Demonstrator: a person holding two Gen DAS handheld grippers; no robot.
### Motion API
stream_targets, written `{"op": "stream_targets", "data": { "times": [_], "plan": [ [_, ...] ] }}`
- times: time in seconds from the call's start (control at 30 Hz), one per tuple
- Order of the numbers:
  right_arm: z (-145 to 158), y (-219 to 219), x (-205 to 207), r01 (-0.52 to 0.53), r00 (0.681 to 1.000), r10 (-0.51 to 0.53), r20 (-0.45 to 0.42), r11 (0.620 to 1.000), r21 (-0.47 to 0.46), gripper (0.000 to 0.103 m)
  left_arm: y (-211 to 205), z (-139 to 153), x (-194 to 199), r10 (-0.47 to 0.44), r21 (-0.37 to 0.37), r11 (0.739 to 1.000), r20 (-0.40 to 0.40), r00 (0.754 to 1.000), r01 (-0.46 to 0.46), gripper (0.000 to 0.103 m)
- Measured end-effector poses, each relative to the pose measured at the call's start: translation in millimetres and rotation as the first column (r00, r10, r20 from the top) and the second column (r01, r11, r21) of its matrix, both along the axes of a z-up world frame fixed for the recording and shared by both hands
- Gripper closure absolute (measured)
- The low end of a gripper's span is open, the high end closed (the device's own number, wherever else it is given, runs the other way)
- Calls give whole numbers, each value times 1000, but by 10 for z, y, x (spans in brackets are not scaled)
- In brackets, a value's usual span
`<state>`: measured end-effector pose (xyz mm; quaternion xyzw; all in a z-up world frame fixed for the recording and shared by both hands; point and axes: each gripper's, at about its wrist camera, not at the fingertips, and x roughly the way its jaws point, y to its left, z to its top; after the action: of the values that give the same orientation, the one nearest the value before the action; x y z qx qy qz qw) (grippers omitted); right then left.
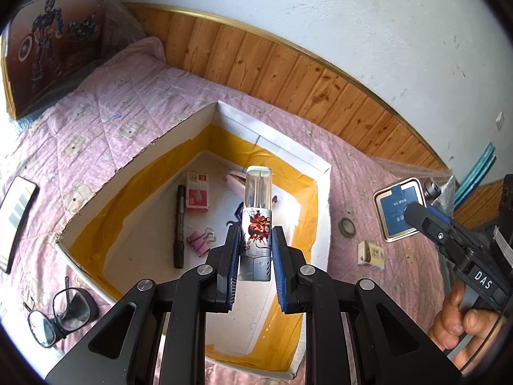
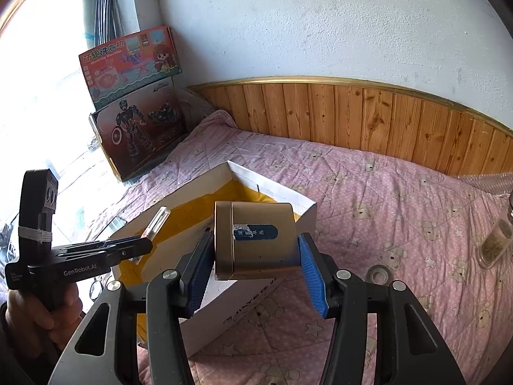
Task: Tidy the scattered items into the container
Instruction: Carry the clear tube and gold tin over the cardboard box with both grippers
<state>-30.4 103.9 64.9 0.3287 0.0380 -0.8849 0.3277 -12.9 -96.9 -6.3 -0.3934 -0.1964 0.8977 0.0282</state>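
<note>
A white cardboard box (image 1: 179, 122) lined with yellow tape lies open on the pink quilt. My left gripper (image 1: 256, 229) is shut on a clear-topped tube with a red printed label (image 1: 258, 221), held upright above the box's inside. In the right wrist view my right gripper (image 2: 256, 237) is shut on a gold tin with a blue label (image 2: 259, 224), above the box's (image 2: 192, 192) near right side. The tin (image 1: 399, 208) and right gripper (image 1: 416, 216) also show at the right of the left wrist view. The left gripper (image 2: 128, 247) and tube (image 2: 157, 223) appear at left.
Inside the box lie a black marker (image 1: 179, 224), a red-and-white packet (image 1: 197, 195), pink binder clips (image 1: 202, 240) and a pink stapler (image 1: 235, 181). On the quilt: a phone (image 1: 16, 221), glasses (image 1: 61, 314), a tape roll (image 1: 347, 227), a small gold box (image 1: 372, 253), a glass jar (image 2: 495, 243). Toy boxes (image 2: 138, 134) lean at the back left.
</note>
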Motion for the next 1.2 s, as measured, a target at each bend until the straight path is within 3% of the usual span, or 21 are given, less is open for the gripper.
{"op": "stream_targets", "data": {
  "times": [0.47,1.2],
  "plan": [
    [-103,-480,190,-66,997,69,-46,996,54,51,-104,-72,14,16,32,999,35,999,-17,83],
    [-169,-754,122,-70,998,70,-5,998,4,51,-41,-200,-17,7,-4,1000,99,995,-7,83]
  ]
}}
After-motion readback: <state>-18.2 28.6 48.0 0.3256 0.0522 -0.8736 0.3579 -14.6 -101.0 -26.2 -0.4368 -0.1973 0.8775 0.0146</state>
